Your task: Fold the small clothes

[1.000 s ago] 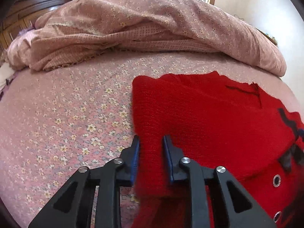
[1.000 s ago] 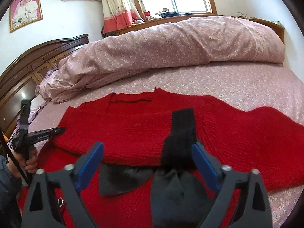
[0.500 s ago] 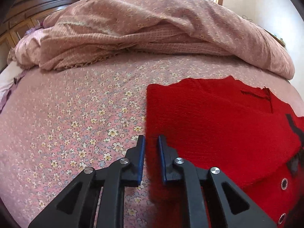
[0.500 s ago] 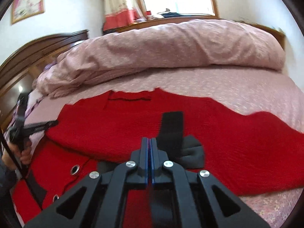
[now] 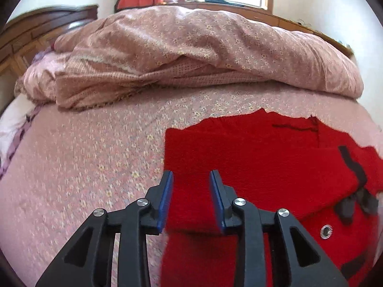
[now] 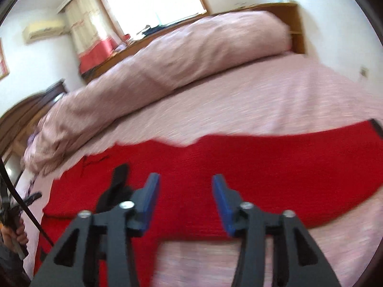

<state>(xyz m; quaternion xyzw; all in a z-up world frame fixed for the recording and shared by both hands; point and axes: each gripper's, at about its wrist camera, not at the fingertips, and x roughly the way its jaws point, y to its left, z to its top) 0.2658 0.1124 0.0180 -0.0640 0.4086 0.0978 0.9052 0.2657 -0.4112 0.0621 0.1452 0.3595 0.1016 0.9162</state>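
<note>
A red knitted sweater (image 5: pixel 251 157) with black trim and metal eyelets lies on the pink flowered bed, its left sleeve folded over the body. My left gripper (image 5: pixel 191 177) is open and empty, hovering over the sweater's folded left edge. In the right wrist view the sweater (image 6: pixel 239 167) spreads across the bed with the right sleeve stretched out to the right. My right gripper (image 6: pixel 185 179) is open and empty above the sweater's lower right part. The black trim (image 6: pixel 117 179) sits left of it. This view is blurred by motion.
A rolled pink duvet (image 5: pixel 191 52) lies across the far side of the bed. A dark wooden headboard (image 5: pixel 36 31) stands at the left. The bed sheet (image 5: pixel 83 155) is bare left of the sweater. The left gripper's handle and hand (image 6: pixel 14 217) show at the left edge.
Both grippers have opened; the left let go of the sweater's edge, the right was shut half a second ago. The right gripper has swung to the right toward the outstretched sleeve.
</note>
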